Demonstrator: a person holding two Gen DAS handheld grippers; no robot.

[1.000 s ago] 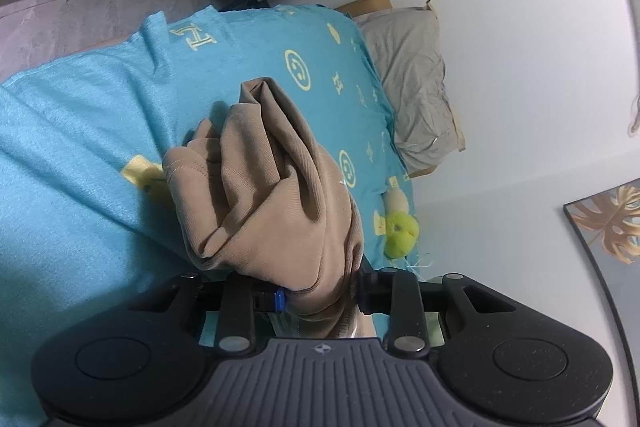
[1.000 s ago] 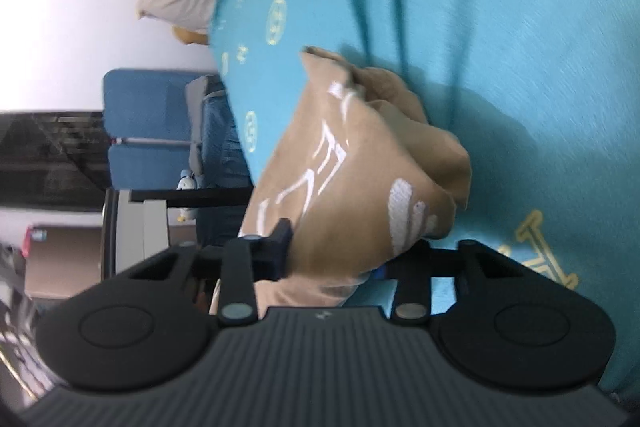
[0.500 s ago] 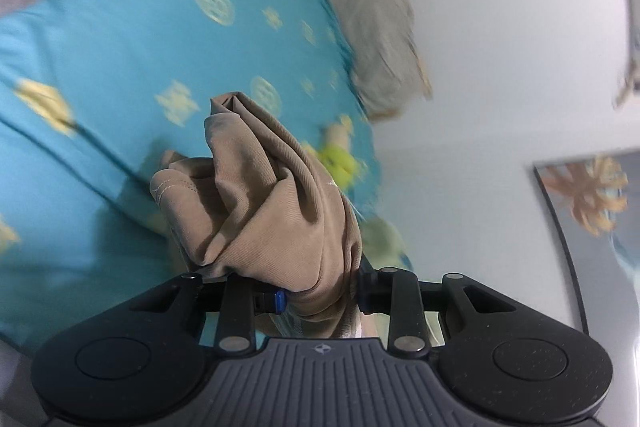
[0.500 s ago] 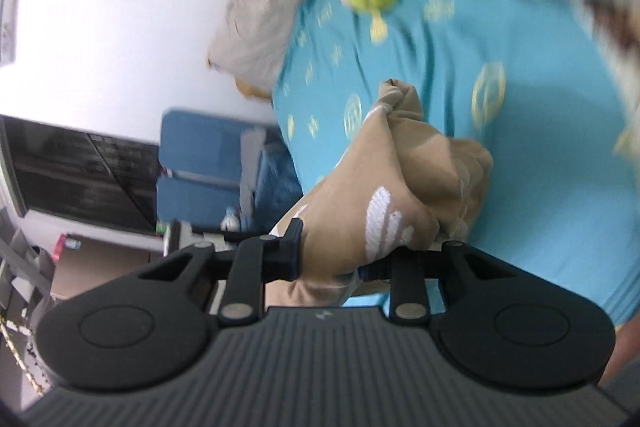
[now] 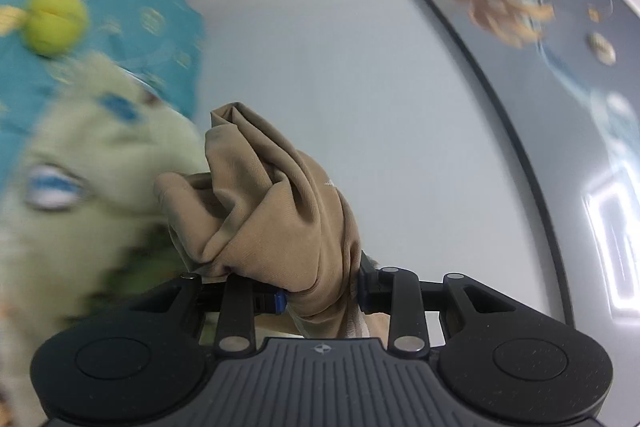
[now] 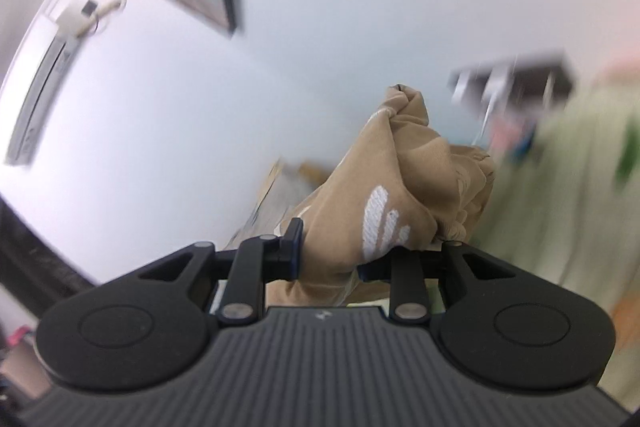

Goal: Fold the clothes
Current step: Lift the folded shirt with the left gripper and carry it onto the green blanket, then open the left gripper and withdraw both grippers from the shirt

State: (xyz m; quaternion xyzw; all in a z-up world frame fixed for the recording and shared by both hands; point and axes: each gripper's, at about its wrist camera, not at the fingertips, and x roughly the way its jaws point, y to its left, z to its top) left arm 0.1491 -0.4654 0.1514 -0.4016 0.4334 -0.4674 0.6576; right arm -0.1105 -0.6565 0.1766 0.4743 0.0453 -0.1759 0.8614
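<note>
The tan garment (image 5: pixel 276 211) is bunched in both grippers, off the bed and up in the air. The left gripper (image 5: pixel 322 297) has its jaws clamped on one bunch; the right gripper (image 6: pixel 328 263) pinches another, with white print showing. A second ago both views faced the teal bedspread (image 5: pixel 100 19); now they swing up toward the wall and framed picture (image 5: pixel 560 67), so the garment is likely being lifted to shake it flat before folding.
</note>
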